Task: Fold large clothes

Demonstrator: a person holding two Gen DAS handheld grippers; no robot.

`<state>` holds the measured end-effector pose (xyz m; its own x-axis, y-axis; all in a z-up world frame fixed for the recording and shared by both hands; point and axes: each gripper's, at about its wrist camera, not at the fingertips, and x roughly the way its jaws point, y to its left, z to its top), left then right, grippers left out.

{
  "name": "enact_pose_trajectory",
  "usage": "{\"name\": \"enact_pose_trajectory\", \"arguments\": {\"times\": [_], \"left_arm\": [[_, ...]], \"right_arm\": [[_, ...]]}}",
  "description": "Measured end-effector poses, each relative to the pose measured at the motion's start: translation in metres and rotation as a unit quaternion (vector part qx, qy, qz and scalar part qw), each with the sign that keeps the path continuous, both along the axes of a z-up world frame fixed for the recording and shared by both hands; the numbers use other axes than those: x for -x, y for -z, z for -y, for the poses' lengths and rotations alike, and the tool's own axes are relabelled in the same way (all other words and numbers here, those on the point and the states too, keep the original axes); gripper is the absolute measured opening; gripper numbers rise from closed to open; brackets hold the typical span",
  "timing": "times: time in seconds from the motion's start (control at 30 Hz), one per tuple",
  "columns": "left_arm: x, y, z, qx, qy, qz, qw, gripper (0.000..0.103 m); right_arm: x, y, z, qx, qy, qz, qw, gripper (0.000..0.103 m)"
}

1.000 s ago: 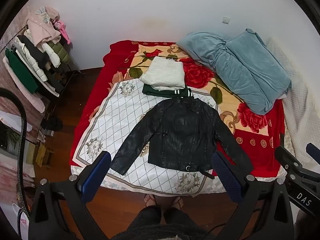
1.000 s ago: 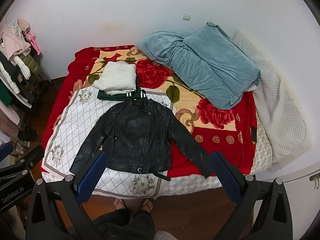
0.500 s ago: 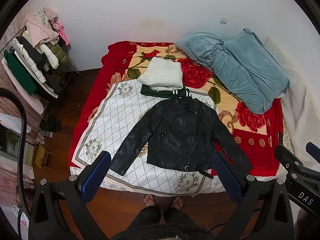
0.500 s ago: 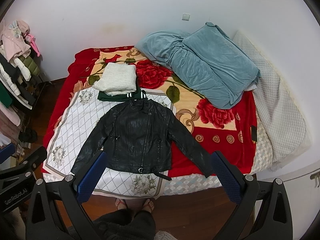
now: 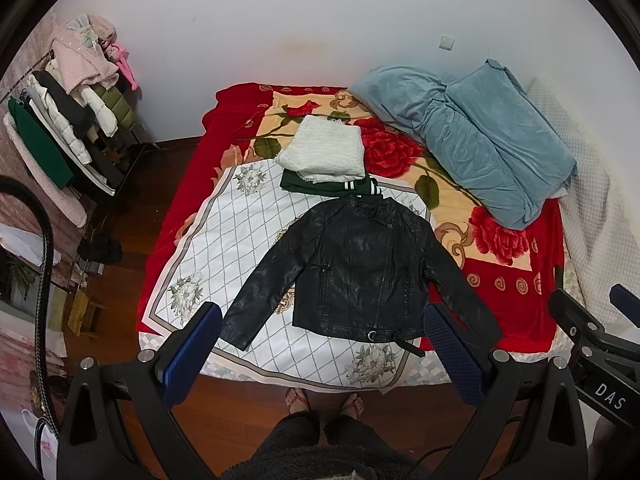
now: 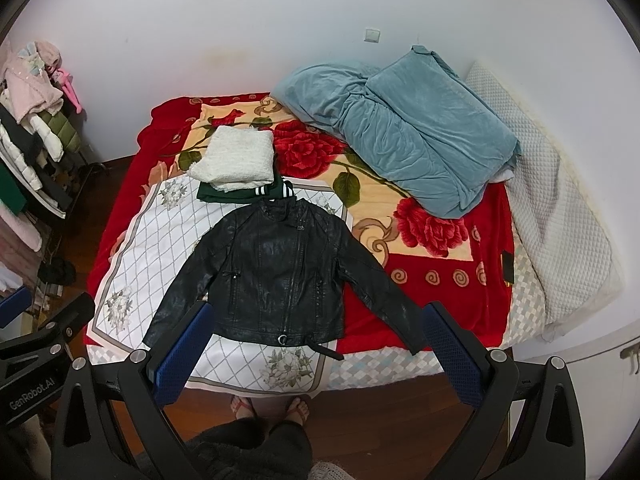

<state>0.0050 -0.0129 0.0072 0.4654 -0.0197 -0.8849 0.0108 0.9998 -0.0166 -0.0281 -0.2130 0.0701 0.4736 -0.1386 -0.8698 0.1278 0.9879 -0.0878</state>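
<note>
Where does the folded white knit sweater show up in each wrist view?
Left wrist view: folded white knit sweater, upper centre, beyond the black leather jacket.
Right wrist view: same sweater, upper left of centre.
Shared landmark: folded dark green garment with white stripes directly beneath it.

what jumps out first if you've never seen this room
A black leather jacket lies flat, sleeves spread, at the near end of the bed, over a white diamond-patterned sheet. Beyond its collar sit a folded white knit on a green garment, and a rumpled blue quilt fills the far right corner.
</note>
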Motion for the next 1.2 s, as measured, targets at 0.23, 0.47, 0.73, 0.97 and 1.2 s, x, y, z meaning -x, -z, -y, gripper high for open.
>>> {"name": "enact_pose_trajectory", "arguments": {"times": [0.23,0.47,0.73,0.97,1.2], "left_arm": [[0.0006,0.0003,-0.0016,-0.001,0.000,0.000,1.0000,0.103],[-0.0010,-0.0016,0.0025,-0.003,0.002,0.002,1.0000,0.103],[0.0009,-0.0019,0.0015,-0.001,0.002,0.003,1.0000,0.103],[0.0017,-0.0014,0.0005,0.000,0.001,0.003,1.0000,0.103],[0.0032,-0.0017,0.0016,0.001,0.003,0.005,1.0000,0.103]], "right_arm": [[0.0023,-0.0012,-0.0012,-0.001,-0.001,-0.001,1.000,0.103],[0.0052,-0.0048,-0.0049,0.000,0.000,0.000,1.000,0.103],[0.0078,-0.0050,-0.0053,-0.001,0.000,-0.001,1.000,0.103],[0.0093,-0.0067,-0.0069,0.000,-0.001,0.000,1.000,0.103],[0.0094,-0.0070,-0.0071,0.000,0.000,0.000,1.000,0.103]]}}
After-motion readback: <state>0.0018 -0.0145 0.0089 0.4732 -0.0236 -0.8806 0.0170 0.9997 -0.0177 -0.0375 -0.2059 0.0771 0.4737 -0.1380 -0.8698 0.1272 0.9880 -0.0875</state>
